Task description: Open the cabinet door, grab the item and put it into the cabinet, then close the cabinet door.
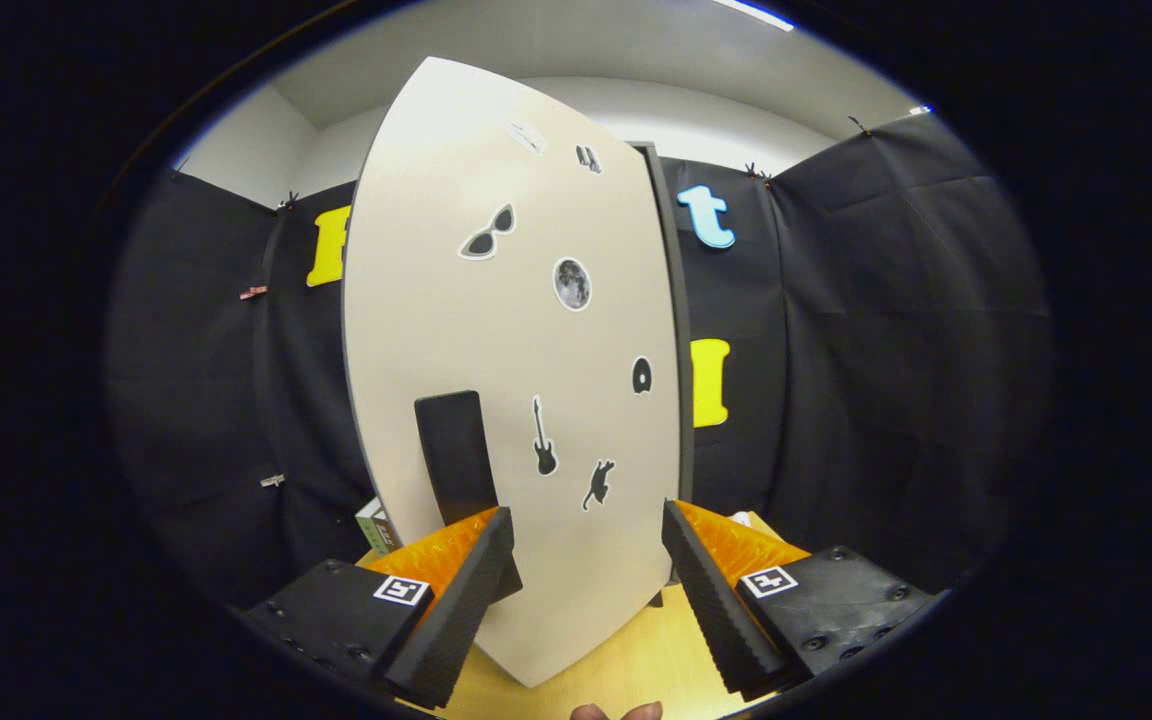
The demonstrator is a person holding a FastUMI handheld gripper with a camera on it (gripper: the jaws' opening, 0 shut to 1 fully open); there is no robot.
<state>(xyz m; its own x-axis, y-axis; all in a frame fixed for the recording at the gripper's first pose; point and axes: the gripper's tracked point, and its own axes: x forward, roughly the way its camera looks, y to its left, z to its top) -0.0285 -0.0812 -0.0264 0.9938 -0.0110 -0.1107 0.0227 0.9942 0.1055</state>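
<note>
Facing the cabinet door squarely, the hand-held gripper is released, its two fingers spread wide with nothing pressed between them. The pale door stands upright just ahead of the fingers and spans the gap between them, its lower edge dropping down to the wooden table near the fingertips. A dark, flat rectangular handle is fixed low on the door, just above the left finger; its lower end is hidden behind that finger, so contact cannot be told. Small stickers dot the door face: sunglasses, a moon, a guitar and a cat. A dark edge of the cabinet runs along the door's right side. Behind the door's lower left corner, just beyond the left finger, a small greenish box sits on the table, mostly hidden, so what it is cannot be told. At the near edge of the table, below the fingers, the tips of a person's fingers just show.
</note>
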